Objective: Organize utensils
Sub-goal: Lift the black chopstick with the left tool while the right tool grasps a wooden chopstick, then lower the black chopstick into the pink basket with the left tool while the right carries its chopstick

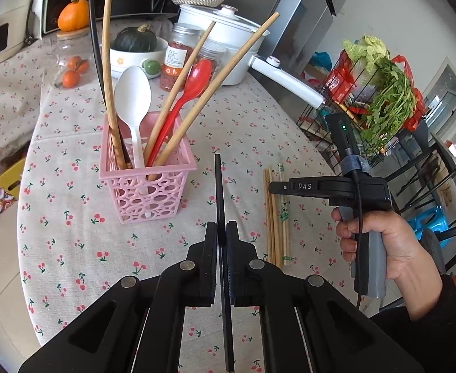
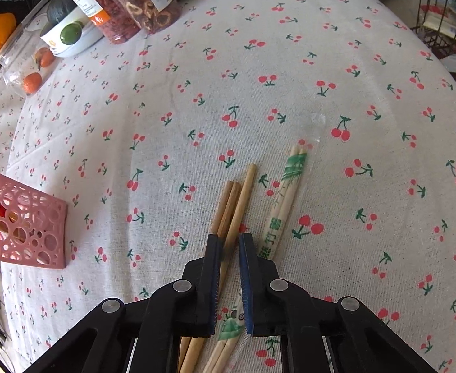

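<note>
You held a black chopstick while more sticks lay on the table.

Your left gripper (image 1: 222,233) was squeezed tight on the black chopstick (image 1: 218,186), just beside the pink basket (image 1: 148,183) full of spoons and chopsticks. Your right gripper (image 2: 230,242) sat low over the wooden chopsticks (image 2: 228,208) on the cherry cloth (image 2: 259,77), its jaws a little apart around one stick. The wrapped chopsticks (image 2: 285,192) lay just beside them.

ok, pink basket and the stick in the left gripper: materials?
Pink basket: looks like moulded plastic, matte, with cut-out circles through the walls. Black stick clamped in the left gripper: thin, uniformly dark, smooth; probably plastic or lacquered wood, can't tell which.
</note>
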A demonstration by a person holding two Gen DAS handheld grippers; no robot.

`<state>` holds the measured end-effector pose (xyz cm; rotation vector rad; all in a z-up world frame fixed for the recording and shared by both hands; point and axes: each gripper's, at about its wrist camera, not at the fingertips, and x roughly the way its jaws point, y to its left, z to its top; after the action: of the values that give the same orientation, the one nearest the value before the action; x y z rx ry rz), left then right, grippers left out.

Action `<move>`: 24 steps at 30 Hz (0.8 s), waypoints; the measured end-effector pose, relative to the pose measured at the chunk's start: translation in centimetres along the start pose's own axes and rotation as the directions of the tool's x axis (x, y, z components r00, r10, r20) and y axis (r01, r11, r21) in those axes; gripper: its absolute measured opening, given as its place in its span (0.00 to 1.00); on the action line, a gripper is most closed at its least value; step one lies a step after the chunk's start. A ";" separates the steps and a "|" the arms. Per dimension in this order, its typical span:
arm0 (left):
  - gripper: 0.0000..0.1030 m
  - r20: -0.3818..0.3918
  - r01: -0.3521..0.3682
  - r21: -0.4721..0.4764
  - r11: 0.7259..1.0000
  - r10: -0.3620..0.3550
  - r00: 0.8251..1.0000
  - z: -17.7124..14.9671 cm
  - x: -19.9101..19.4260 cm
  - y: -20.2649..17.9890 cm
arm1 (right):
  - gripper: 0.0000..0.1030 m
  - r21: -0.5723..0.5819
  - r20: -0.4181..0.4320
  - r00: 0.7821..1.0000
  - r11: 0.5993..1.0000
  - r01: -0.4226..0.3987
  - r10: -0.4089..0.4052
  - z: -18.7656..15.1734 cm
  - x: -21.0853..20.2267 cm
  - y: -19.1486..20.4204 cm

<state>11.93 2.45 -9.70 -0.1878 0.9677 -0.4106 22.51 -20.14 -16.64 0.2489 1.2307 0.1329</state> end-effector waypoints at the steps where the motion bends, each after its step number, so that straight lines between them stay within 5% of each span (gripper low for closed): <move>1: 0.05 -0.001 0.001 0.000 1.000 -0.001 1.000 0.0 0.0 0.0 | 0.11 -0.002 -0.002 1.000 1.000 0.017 -0.017 0.0 0.0 0.1; 12: 0.05 -0.015 -0.018 -0.003 1.000 0.018 1.000 0.1 0.6 0.2 | 0.13 -0.124 0.006 0.980 0.972 0.200 -0.201 -0.6 0.7 2.8; 19: 0.05 0.017 -0.025 0.003 1.000 0.025 1.000 0.0 -0.9 -0.2 | 0.06 -0.053 0.033 0.998 0.997 0.053 -0.051 -0.7 -0.4 1.3; 24: 0.05 0.070 -0.026 0.016 1.000 0.025 0.997 -0.2 -3.4 -0.8 | 0.05 -0.110 0.142 0.990 0.994 -0.008 0.023 -1.7 -5.2 2.1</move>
<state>9.86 3.13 -7.00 -0.1731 0.8972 -0.3864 19.28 -19.09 -11.88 0.1699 1.0753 0.1923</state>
